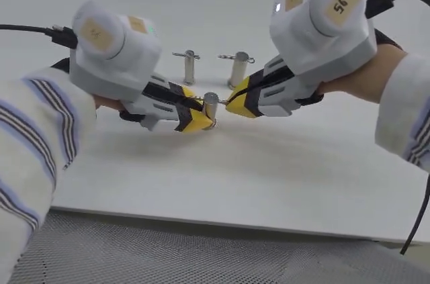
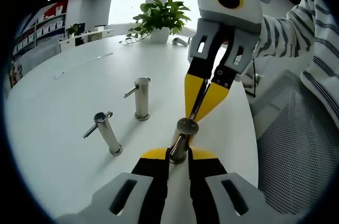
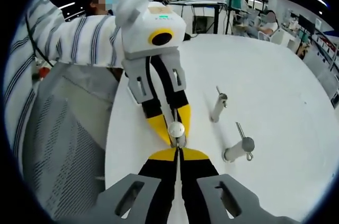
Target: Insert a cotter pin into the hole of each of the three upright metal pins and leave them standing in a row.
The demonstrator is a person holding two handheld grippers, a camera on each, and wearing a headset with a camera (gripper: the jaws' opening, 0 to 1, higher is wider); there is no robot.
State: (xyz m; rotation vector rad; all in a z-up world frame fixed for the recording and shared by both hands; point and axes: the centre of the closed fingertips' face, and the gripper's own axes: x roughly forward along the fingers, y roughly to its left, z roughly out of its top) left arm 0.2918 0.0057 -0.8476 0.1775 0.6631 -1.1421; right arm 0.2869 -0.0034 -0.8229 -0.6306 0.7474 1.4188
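Right gripper (image 3: 180, 154) is pinched narrow on a cotter (image 3: 179, 142). The wire is seen edge-on between the yellow tips, so grip depth cannot be told. Left gripper (image 2: 179, 155) is clamped low on the shank of the pin (image 2: 183, 138), just above the bench (image 2: 63, 128). The grippers are set nose to nose with the pin between them.

Key relation: the pin is found dead ahead of the right gripper's tips, just beyond them. The pin axis is upright. The cotter axis is held level, in line with the right gripper's jaws and crosswise to the pin, aimed just under the pin head. In the head view the cotter (image 1: 222, 101) is seen as a thin line bridging right gripper (image 1: 236, 105) and pin (image 1: 211, 105), with left gripper (image 1: 197, 120) on the opposite side. Whether the tip is already in the hole cannot be told.

The right gripper is judged the working one: a straight push along its own jaw line is called for, with the left used as a brace.

Pin: short bright steel cylinder with a flat round head, standing.

Beyond both sets of tips, second pin (image 1: 189, 64) and third pin (image 1: 239, 69) are stood near each other, each with a cotter already through near the top. The held pin is placed nearer the person than those two, so it is judged out of line with the row.
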